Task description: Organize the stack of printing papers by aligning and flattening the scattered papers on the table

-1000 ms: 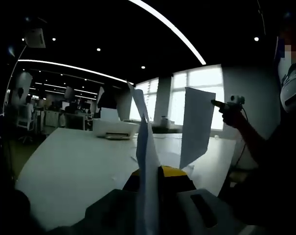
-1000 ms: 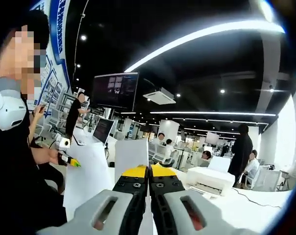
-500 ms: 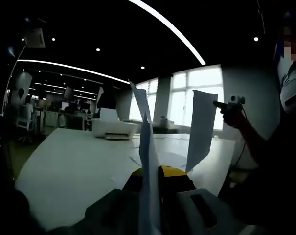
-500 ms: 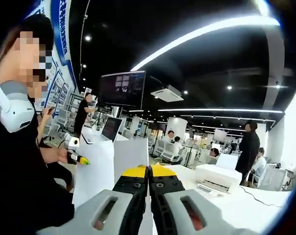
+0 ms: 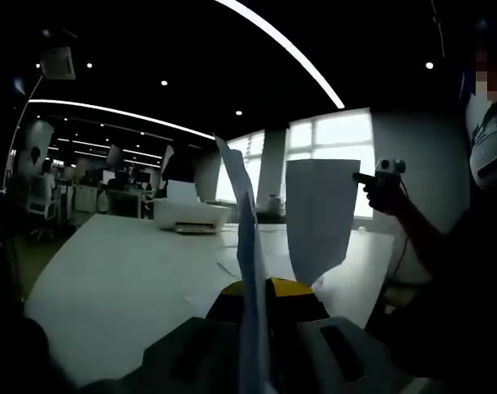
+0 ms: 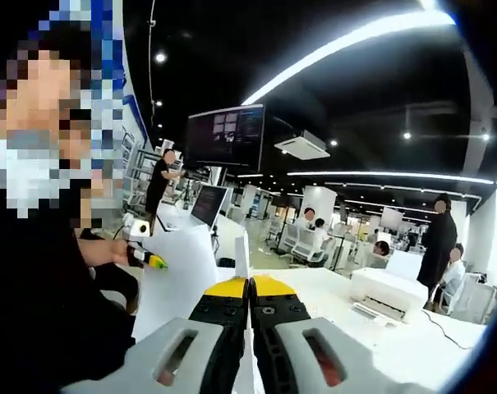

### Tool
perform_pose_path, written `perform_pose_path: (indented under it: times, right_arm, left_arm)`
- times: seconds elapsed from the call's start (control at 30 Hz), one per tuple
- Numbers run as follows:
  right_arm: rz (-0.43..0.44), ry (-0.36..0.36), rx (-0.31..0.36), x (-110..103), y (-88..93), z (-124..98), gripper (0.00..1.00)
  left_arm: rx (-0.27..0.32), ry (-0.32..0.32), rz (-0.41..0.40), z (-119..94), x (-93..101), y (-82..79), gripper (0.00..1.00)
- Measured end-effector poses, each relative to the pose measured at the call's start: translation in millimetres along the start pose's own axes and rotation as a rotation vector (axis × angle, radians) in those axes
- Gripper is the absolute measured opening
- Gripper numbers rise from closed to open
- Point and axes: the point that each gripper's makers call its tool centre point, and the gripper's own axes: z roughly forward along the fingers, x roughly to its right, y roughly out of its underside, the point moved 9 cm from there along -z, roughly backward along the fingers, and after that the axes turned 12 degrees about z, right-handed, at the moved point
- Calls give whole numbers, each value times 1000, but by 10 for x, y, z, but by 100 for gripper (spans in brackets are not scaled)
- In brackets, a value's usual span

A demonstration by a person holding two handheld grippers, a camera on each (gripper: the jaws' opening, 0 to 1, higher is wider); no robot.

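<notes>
Two sheets are held aloft above the table (image 5: 108, 271), one in each gripper. In the left gripper view, the left gripper (image 5: 256, 300) is seen with its fingers clamped together on the left sheet (image 5: 246, 246), presented edge-on and upright. Further right, the right sheet (image 5: 318, 217) is now shown almost flat-on; half a second ago it was seen as a narrower, angled strip, so it has been turned about its held edge. The right gripper (image 5: 370, 176) is seen at that sheet's upper corner. In the right gripper view, the left gripper (image 6: 149, 261) appears at the left with its sheet (image 6: 178, 279), and the right gripper's own fingers (image 6: 232, 289) are pressed together on a sheet reduced to a thin edge. The turn is judged a step toward bringing the two sheets face to face for aligning. More papers (image 5: 256, 261) lie on the table, their number indistinct. The lower ends of both sheets are cut off by the grippers
</notes>
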Motion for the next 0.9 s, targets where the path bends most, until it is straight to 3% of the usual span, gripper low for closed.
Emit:
perform_pose_path:
  times: [0.4,0.7,0.9]
  right_arm:
    - [-45,-69,-11,-157,-75,-15,0]
    - [-96,-147,16,-249,-253,-110,0]
    - [-75,-206,27,-244,-367,-179,0]
  left_arm:
    - [-2,-2,-5,-3,10,10,6]
    - [-2,-1,1,-5,26,-8,6]
    - [-2,4,3,9,30,-16,6]
